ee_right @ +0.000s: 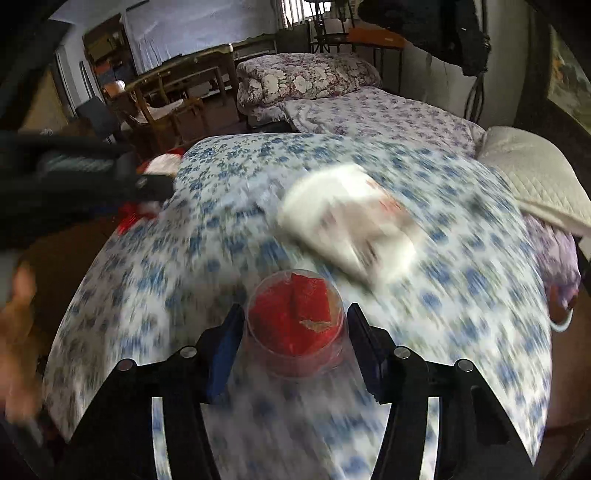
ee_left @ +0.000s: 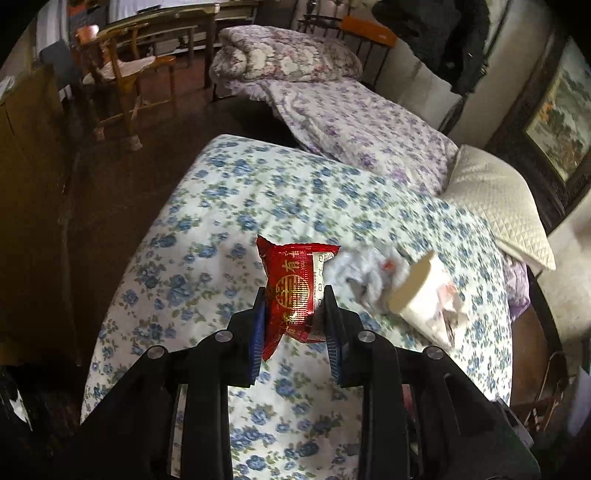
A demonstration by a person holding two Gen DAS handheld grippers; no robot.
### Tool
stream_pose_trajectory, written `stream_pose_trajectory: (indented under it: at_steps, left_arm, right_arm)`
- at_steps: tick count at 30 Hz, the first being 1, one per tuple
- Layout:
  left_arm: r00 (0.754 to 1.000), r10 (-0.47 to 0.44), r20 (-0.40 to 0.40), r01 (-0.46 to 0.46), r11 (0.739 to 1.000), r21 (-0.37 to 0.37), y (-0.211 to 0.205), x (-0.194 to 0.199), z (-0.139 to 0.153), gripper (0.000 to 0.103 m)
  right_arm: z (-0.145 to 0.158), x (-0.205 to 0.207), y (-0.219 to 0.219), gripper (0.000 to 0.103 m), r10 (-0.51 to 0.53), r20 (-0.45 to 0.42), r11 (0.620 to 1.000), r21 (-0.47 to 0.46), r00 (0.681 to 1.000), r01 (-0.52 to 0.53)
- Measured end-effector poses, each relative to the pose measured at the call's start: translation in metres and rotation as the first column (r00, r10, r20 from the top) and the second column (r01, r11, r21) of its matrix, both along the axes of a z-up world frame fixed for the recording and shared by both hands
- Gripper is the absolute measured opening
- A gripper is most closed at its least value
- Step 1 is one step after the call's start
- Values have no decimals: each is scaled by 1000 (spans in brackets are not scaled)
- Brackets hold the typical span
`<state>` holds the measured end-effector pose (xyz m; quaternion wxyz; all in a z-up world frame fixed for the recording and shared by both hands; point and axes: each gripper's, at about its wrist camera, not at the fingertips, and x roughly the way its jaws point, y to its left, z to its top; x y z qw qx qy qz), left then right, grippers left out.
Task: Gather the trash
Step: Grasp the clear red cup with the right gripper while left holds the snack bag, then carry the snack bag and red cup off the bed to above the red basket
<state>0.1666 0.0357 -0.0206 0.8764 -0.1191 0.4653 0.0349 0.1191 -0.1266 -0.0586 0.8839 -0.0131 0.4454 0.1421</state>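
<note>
The bed with the blue-flowered sheet is filling the middle of both views, its left edge dropping to a dark floor that is lying open as far as a wooden chair and a long bench near the far wall. To the right, the bed is meeting a purple-flowered quilt and a cream quilted pillow; a folded floral duvet is sitting at the far end.

The left hand-held gripper is hovering above the sheet, pointing along the bed, and is clenching a red snack wrapper between its blue-padded fingers; the wrapper is standing upright, clear of the sheet. In the right wrist view this gripper is showing at the left edge as a dark blur with red beside it.

The right hand-held gripper is also reaching over the bed, its fingers sitting against both sides of a clear plastic cup. The cup is holding crumpled red trash. The view is streaked with blur.

Beyond the two grippers, a white paper cup is lying on its side on the sheet, its mouth facing left, with crumpled white paper just beside it. A framed picture is hanging at the right.
</note>
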Motion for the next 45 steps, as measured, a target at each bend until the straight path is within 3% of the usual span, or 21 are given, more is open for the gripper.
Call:
stream_pose_trajectory:
  at_steps: [7,12,19,25,32,38,45]
  left_arm:
    - [993,-119,1,118,992,40,-46,-12,-2,30]
    - [980,-201,3,201,980,-3,-77,-27,0,30]
    - [953,-303,16,301,952,60,-128,-47,-1,30]
    - [927,-376,-10,376,925,50,-162,-53,-9,30]
    - [885,-464,-27,465,885,33,-199,-67,-14,30]
    - [851,-525,-4,525,851,-14,-225,-78,-12,30]
    - [769,-640,-5,639,768,-47,-275,-99,-15,30]
  right_arm:
    - [0,-54,-75,57,-157,8,988,1,988,157]
    - [-5,-76,-111,57,-227,13,973,35,974,226]
    - [-17,-79,-136,57,-264,-8,961,82,964,264]
    - [-8,-81,-155,57,-294,22,951,107,955,291]
    - [1,-90,-185,57,-367,40,923,136,929,359]
    - [2,-106,-223,57,-451,34,878,195,892,437]
    - [-12,-139,-274,57,-547,17,823,195,837,534]
